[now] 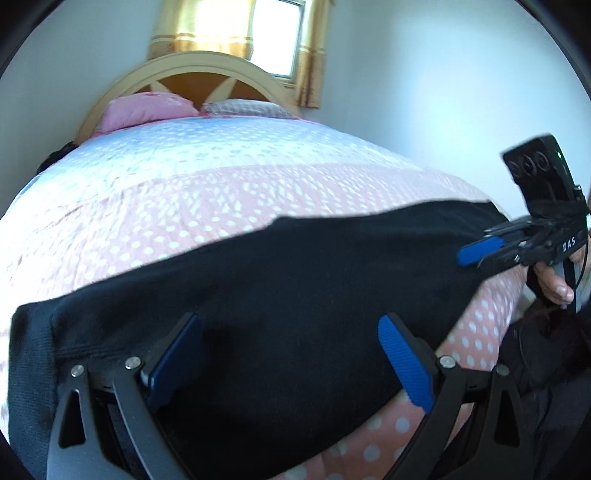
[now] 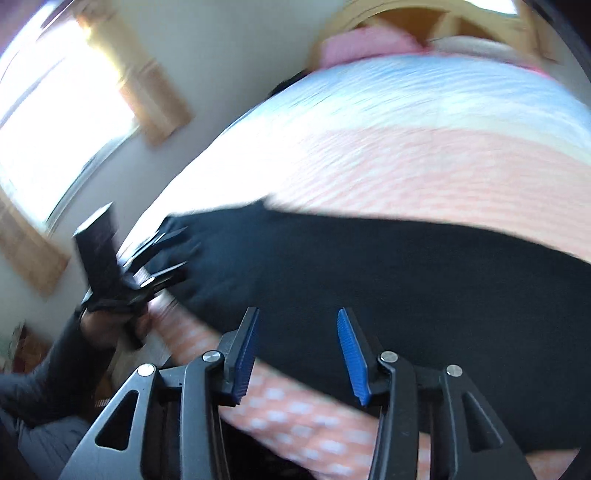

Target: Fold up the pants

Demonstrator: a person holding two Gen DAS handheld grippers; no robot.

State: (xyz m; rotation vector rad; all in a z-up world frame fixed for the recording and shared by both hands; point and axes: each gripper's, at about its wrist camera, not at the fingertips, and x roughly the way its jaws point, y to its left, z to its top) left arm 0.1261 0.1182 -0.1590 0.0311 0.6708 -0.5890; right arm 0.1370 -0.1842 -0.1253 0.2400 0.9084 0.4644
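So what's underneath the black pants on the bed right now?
The black pants lie on a pink bedspread with white dots, which shows along both long edges of the fabric. Whatever sits directly under the pants is covered, so I can't tell if anything else is there.

One pants (image 1: 280, 295), two pillows (image 1: 146, 110) (both by headboard (image 1: 192, 66)), two claws (image 1: 291, 362).

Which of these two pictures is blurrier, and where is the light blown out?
Right wrist view: much blurrier, the bedspread dots smeared into streaks, the window at left washed out to white. Left wrist view: mostly sharp, slight softness on the black pants, glare only at the window above the headboard. Both bend straight lines heavily toward the edges.
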